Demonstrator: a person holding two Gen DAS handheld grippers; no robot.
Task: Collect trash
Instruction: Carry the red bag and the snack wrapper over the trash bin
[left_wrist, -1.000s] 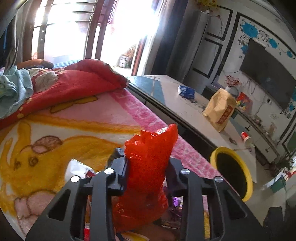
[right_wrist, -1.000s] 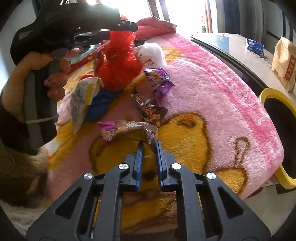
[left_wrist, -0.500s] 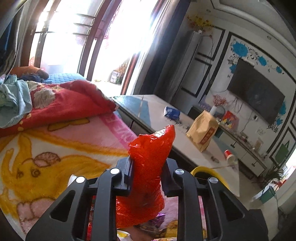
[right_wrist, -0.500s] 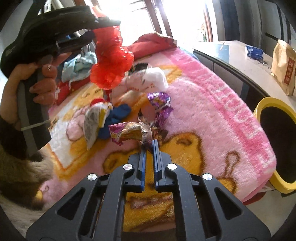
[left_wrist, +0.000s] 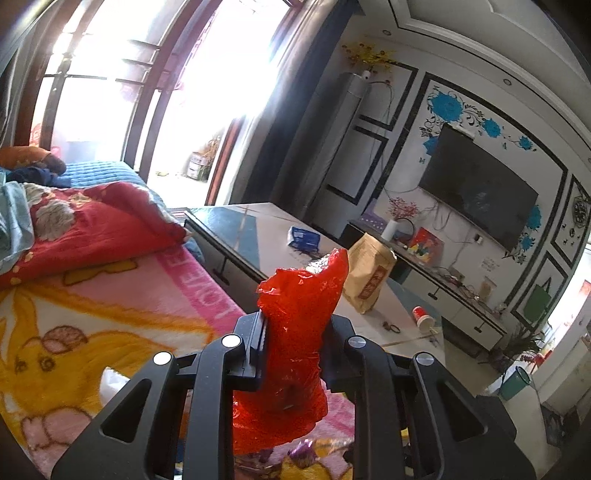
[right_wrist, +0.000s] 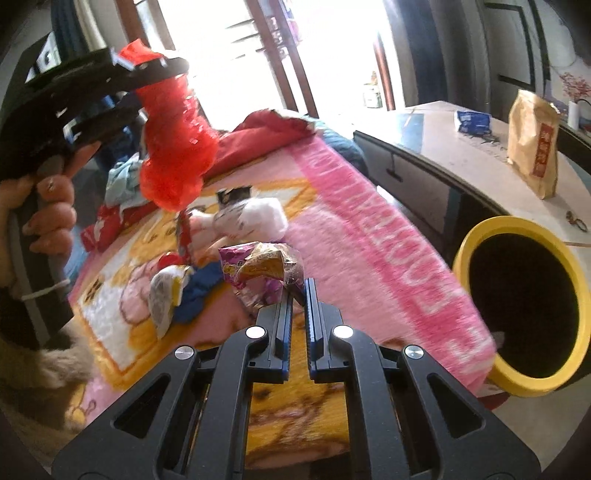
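L tool was clamped on a red plastic bag, jaws narrowed around its neck after just closing further; bag hung clear above the pink blanket. R tool was pinched nearly together on the edge of a purple snack wrapper, w/ other wrappers beneath on the blanket. Yellow-rimmed bin stood beside the bed, near the tabletop.
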